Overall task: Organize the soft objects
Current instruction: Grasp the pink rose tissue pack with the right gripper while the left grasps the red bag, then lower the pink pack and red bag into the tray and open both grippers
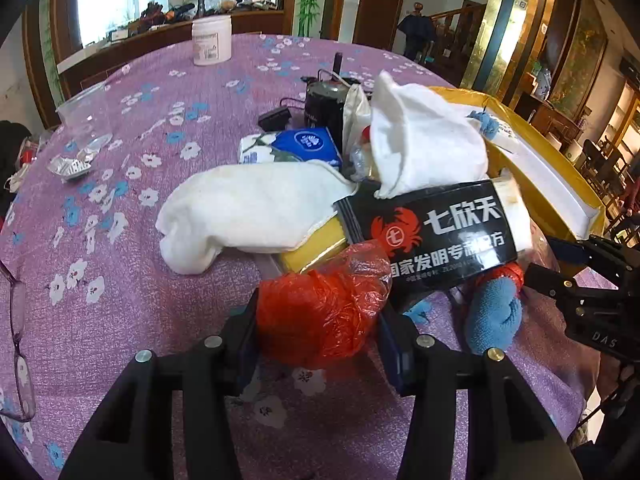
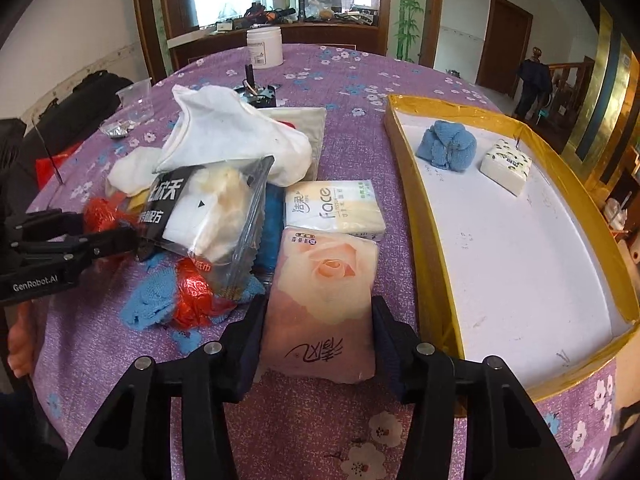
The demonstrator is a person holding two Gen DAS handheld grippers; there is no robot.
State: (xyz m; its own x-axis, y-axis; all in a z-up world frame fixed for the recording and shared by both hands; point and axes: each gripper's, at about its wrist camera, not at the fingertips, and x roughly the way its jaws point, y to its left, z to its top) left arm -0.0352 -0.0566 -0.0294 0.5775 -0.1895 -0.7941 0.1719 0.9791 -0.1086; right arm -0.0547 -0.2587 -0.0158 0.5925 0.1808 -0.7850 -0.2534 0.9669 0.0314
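A pile of soft things lies on the purple floral tablecloth [image 1: 140,208]. My left gripper [image 1: 318,320] is shut on a crumpled red plastic bag [image 1: 320,312]. Beyond it lie a white towel [image 1: 248,216], a black-labelled packet [image 1: 436,232] and a blue cloth [image 1: 494,316]. My right gripper [image 2: 318,332] is shut on a pink rose tissue pack [image 2: 324,300]. Behind that lies a yellow-white tissue pack [image 2: 334,208]. The gold-rimmed white tray [image 2: 424,248] at the right holds a blue cloth ball [image 2: 446,150] and a small white tissue pack [image 2: 506,166].
A white jar [image 1: 211,40] stands at the table's far side. A clear plastic cup [image 1: 86,120], foil scraps [image 1: 72,166] and glasses [image 1: 18,344] lie to the left. A black device [image 1: 324,110] and a blue tissue pack [image 1: 306,144] sit behind the pile.
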